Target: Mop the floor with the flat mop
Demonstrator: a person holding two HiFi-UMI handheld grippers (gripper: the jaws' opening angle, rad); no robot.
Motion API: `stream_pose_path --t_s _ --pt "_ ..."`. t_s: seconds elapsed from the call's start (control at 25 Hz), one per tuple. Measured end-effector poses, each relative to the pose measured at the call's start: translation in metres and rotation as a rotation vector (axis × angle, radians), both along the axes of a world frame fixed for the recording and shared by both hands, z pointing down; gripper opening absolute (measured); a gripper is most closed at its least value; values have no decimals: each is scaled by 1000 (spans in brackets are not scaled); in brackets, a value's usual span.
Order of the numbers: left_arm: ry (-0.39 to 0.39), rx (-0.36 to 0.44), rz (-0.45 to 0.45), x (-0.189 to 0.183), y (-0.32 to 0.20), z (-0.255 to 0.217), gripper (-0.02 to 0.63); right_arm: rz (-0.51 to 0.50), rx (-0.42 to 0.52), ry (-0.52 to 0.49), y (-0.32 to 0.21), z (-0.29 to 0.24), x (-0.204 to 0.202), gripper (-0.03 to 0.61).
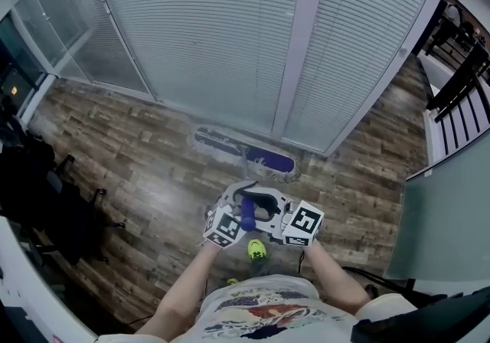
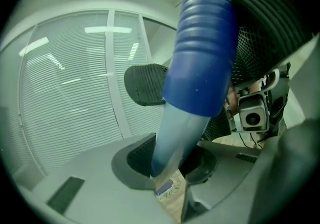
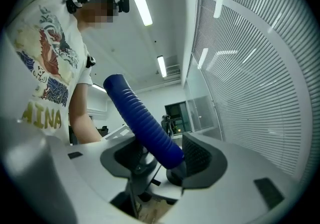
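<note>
Mop head: the flat mop head (image 1: 243, 151) lies on the wood floor (image 1: 138, 150), well ahead of the person's feet, close to the foot of the glass wall with blinds (image 1: 230, 43).
Long axis of head: it runs roughly along the base of that wall, slanting a little.
Handle: the handle (image 1: 247, 213) slopes from the two grippers down and away to the head, so the head lies forward of and below the jaws. Any stroke is a push or pull along that line.
Left gripper: the left gripper (image 1: 236, 207) is clamped on the pole. One ribbed pad (image 2: 145, 85) meets the side of the handle, and the pale shaft just below the blue ribbed grip sits between the jaws.
Right gripper: the right gripper (image 1: 277, 211) pinches the lower end of the blue grip, with its pad (image 3: 200, 155) pressed to it.
Nearer hand: the grippers sit side by side and almost touch. The left holds slightly lower on the pole, so I judge it a shade nearer the head.
Coming move: probably a pull back toward the yellow-green shoe (image 1: 256, 249), or a sideways sweep along the wall.
Writing: the T-shirt (image 3: 45, 68) shows the letters "AINA" at its cut-off edge. The purple patch on the mop head is too small to read. The gripper cubes carry only square markers.
</note>
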State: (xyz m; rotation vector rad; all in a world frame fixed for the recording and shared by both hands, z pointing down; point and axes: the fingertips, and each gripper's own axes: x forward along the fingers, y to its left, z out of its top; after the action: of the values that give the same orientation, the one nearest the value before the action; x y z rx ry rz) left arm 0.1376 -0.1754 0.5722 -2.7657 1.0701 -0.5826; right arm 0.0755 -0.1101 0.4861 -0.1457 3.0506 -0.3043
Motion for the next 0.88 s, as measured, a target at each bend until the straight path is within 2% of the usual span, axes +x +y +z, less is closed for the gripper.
stream_pose_path --t_s 0.24,0.52,0.68,0.88 --pt "25 -1 -23 -33 86 -4 78 -41 7 8 89 -3 -34 222" --pt "13 8 -21 -66 230 7 76 -49 10 11 233 8 -68 225" --pt "22 -9 -44 -72 309 4 77 -68 -5 8 312 5 -73 227" --pt "31 -15 -113 -67 382 -3 75 -137 -2 19 389 -4 -64 227"
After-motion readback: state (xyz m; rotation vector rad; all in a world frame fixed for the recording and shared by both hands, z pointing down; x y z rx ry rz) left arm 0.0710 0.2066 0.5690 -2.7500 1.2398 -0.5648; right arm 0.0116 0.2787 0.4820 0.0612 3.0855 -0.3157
